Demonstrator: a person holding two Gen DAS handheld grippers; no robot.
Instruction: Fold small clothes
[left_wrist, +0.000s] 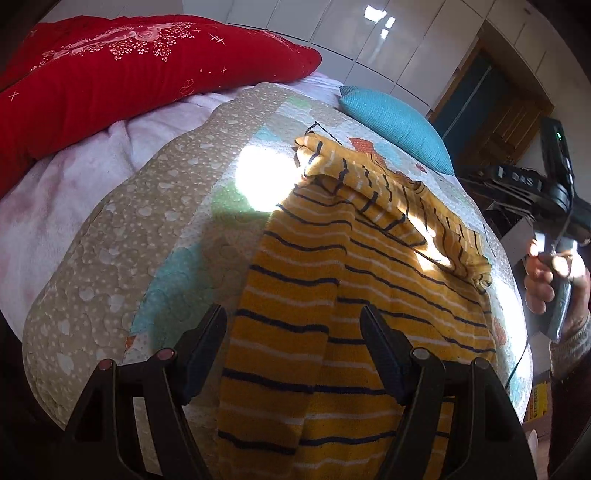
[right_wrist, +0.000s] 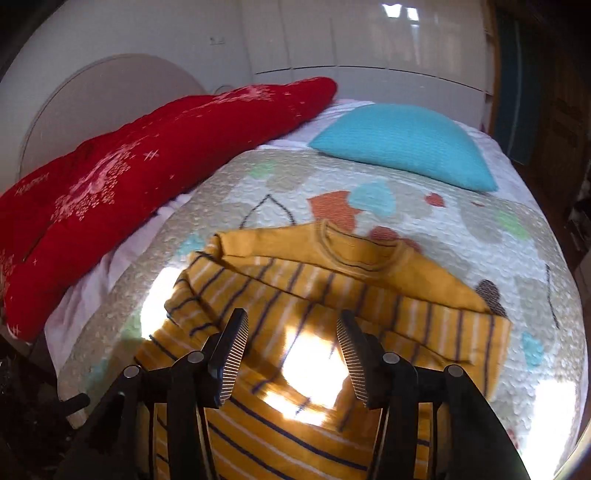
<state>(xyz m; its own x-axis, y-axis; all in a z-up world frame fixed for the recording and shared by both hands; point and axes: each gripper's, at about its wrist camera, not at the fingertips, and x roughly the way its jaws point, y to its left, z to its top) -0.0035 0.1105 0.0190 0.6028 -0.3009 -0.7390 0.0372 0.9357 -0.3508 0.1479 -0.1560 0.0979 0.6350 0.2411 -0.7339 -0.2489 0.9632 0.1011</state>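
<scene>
A small yellow sweater with dark and white stripes (left_wrist: 332, 295) lies on the patterned quilt (left_wrist: 110, 240), its sleeves folded across the body. My left gripper (left_wrist: 293, 325) is open and empty, hovering over the sweater's lower hem. The sweater also shows in the right wrist view (right_wrist: 332, 288), collar at the far side. My right gripper (right_wrist: 291, 332) is open and empty above the sweater's middle. The right gripper's body, held in a hand, shows at the right edge of the left wrist view (left_wrist: 554, 206).
A red pillow (left_wrist: 129, 74) lies at the back left and a turquoise cushion (left_wrist: 399, 125) at the far edge of the bed. A pink blanket (left_wrist: 55, 192) lies beneath the quilt. White wardrobe doors (right_wrist: 369, 40) stand behind. Sun patches fall on the quilt.
</scene>
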